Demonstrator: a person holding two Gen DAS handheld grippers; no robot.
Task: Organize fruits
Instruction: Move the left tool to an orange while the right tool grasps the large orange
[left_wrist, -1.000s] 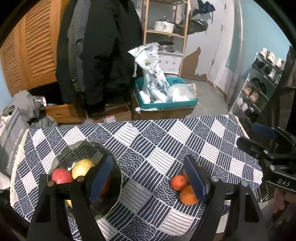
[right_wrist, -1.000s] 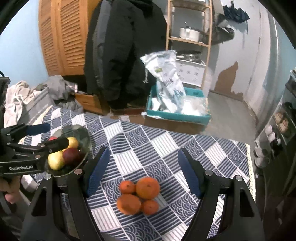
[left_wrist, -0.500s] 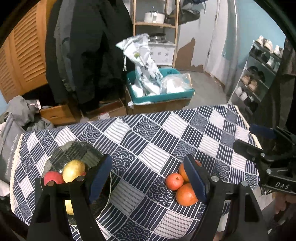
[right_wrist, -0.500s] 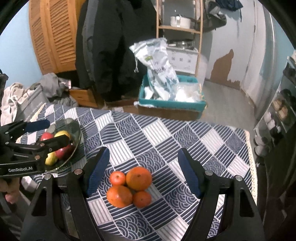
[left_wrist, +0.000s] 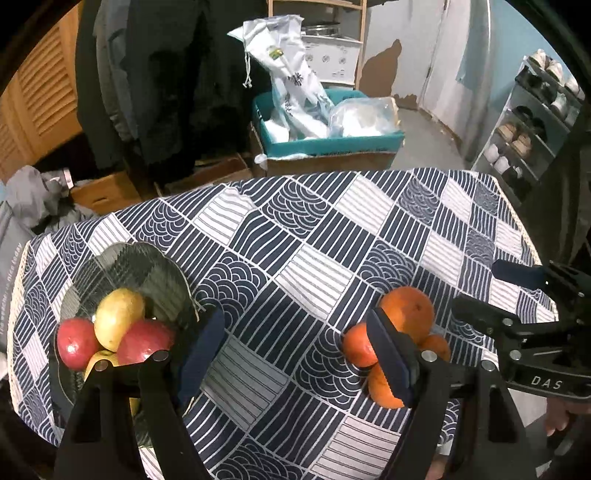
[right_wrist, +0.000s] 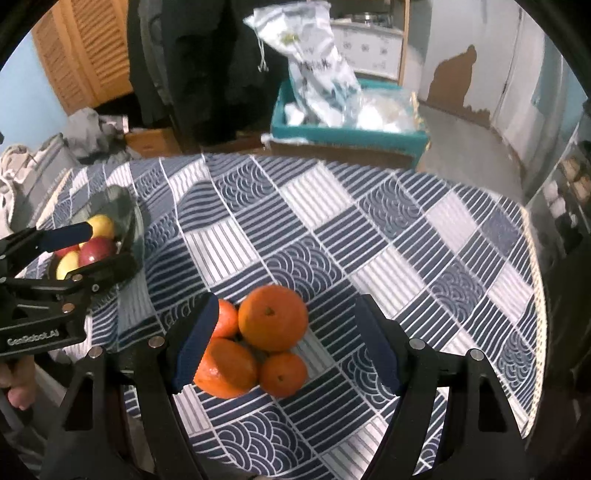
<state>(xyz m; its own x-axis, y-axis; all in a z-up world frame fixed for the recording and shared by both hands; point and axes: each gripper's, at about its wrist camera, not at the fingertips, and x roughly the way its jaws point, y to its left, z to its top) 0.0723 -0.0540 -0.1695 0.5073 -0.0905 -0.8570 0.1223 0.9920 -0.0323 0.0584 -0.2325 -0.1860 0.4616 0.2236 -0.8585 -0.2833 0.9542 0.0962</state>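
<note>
Since the oranges (right_wrist: 258, 343) lie loose near the table's near edge, apart from the bowl (left_wrist: 147, 266) toward its left edge, the right gripper (right_wrist: 284, 343) hangs over them spread wide and empty, apparently to pick one, the left gripper (left_wrist: 295, 354) likewise agape.

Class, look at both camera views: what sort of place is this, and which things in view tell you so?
Most likely a lived-in home, perhaps an entry or storage corner. A table under a patterned tablecloth bears a glass fruit bowl, dark coats hang behind it, and a shoe rack stands to the right.
</note>
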